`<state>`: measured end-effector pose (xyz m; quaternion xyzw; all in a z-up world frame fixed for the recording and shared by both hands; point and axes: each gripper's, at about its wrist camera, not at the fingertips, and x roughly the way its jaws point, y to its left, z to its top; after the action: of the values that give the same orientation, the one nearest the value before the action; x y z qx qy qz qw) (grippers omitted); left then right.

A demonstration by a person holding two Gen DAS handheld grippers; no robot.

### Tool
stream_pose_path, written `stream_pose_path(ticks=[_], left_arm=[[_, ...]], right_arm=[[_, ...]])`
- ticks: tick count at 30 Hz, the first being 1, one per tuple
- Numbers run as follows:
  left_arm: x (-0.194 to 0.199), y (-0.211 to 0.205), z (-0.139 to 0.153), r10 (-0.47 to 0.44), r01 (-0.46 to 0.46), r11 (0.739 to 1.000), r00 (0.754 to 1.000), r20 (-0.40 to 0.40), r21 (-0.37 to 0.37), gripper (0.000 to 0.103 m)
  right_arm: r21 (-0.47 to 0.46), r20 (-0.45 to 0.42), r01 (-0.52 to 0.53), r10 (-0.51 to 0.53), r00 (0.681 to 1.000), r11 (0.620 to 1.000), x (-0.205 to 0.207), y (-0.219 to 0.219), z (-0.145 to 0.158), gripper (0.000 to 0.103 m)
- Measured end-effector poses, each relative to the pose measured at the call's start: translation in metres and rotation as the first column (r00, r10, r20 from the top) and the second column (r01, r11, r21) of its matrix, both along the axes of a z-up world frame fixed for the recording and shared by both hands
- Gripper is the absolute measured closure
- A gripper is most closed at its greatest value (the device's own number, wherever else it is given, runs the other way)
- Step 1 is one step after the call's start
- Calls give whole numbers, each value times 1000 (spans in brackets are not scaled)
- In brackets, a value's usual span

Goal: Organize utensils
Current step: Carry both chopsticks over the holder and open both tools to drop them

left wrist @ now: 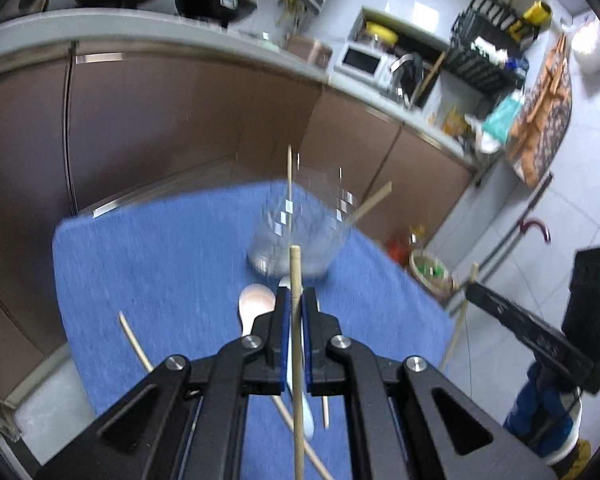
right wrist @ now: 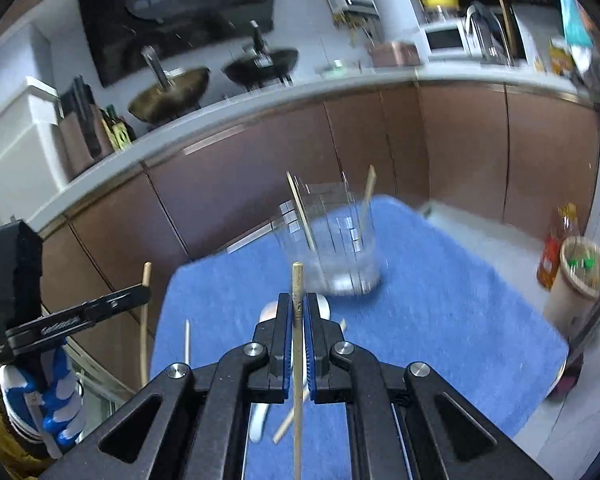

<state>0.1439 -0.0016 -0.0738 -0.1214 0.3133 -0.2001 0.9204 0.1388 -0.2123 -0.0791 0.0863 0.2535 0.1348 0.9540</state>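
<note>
Left view: my left hand-held gripper (left wrist: 296, 300) pinches one chopstick (left wrist: 297, 344). The glass (left wrist: 300, 236) ahead holds two sticks. On the blue bench (left wrist: 160, 264) lie one wooden spoon (left wrist: 254, 304) and two loose sticks.

Right view: my right hand-held gripper (right wrist: 298, 306) pinches one chopstick (right wrist: 297, 360), near the glass (right wrist: 336, 244) with two sticks.

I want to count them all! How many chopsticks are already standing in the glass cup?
2. In the glass cup, one chopstick leans at its left side and another chopstick leans at its right side. The picture is blurry, so more could be hidden.
</note>
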Motion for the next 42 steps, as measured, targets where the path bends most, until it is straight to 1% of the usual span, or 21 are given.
stream_pose_path(ticks=[6, 10, 12, 14, 16, 19, 20, 23, 26, 28, 30, 32, 33, 35, 37, 39, 40, 42], left_arm=[[34, -6, 43, 39, -35, 998, 993, 107, -44, 98], [60, -13, 69, 71, -57, 995, 981, 178, -83, 98], [77, -14, 83, 109, -80, 988, 969, 222, -135, 98], [92, -15, 94, 157, -114, 978, 953, 258, -172, 98], [106, -16, 101, 199, -144, 969, 936, 290, -200, 98], [131, -23, 107, 260, -190, 956, 902, 344, -223, 98], [140, -26, 105, 274, -203, 953, 895, 351, -226, 98], [168, -36, 94, 291, -222, 949, 891, 349, -224, 98], [188, -49, 76, 323, -273, 945, 868, 377, -180, 98], [197, -56, 62, 334, -295, 942, 859, 388, -157, 98], [204, -62, 50, 351, -324, 936, 841, 412, -136, 98], [210, -67, 36, 365, -345, 930, 828, 426, -126, 98], [212, -69, 29, 367, -350, 929, 827, 426, -122, 98], [216, -73, 15, 361, -350, 931, 831, 422, -107, 98], [216, -75, 3, 358, -352, 931, 830, 427, -96, 98], [214, -75, -6, 348, -344, 935, 838, 420, -89, 94], [213, -73, -10, 337, -329, 940, 848, 408, -92, 91], [210, -70, -11, 324, -311, 945, 857, 400, -97, 68]], right_arm=[[1, 143, -23, 23, 990, 1000, 14, 9, 44, 97], [13, 243, -19, 15, 970, 1000, 33, 11, 70, 97], [27, 309, -1, -7, 951, 1000, 47, 11, 81, 97], [67, 367, 10, -34, 930, 998, 64, 6, 89, 97], [86, 402, 31, -63, 913, 996, 78, 2, 90, 97], [80, 433, 70, -97, 896, 994, 106, 0, 87, 97], [74, 434, 77, -102, 895, 994, 114, -1, 84, 97], [52, 424, 104, -117, 898, 993, 144, -1, 68, 97], [24, 414, 142, -139, 900, 990, 172, 1, 50, 97], [18, 410, 151, -145, 900, 988, 185, 2, 41, 97], [7, 404, 166, -155, 902, 986, 195, 3, 30, 97], [1, 391, 176, -163, 906, 984, 202, 3, 19, 97], [-1, 383, 178, -164, 909, 984, 205, 3, 12, 97], [-8, 365, 179, -164, 917, 984, 207, 3, 0, 97], [-32, 348, 189, -166, 923, 982, 206, 7, -12, 97], [-40, 329, 184, -161, 931, 982, 202, 8, -19, 97], [-45, 324, 183, -159, 933, 982, 199, 8, -21, 95], [-42, 318, 177, -154, 936, 983, 190, 6, -21, 85]])
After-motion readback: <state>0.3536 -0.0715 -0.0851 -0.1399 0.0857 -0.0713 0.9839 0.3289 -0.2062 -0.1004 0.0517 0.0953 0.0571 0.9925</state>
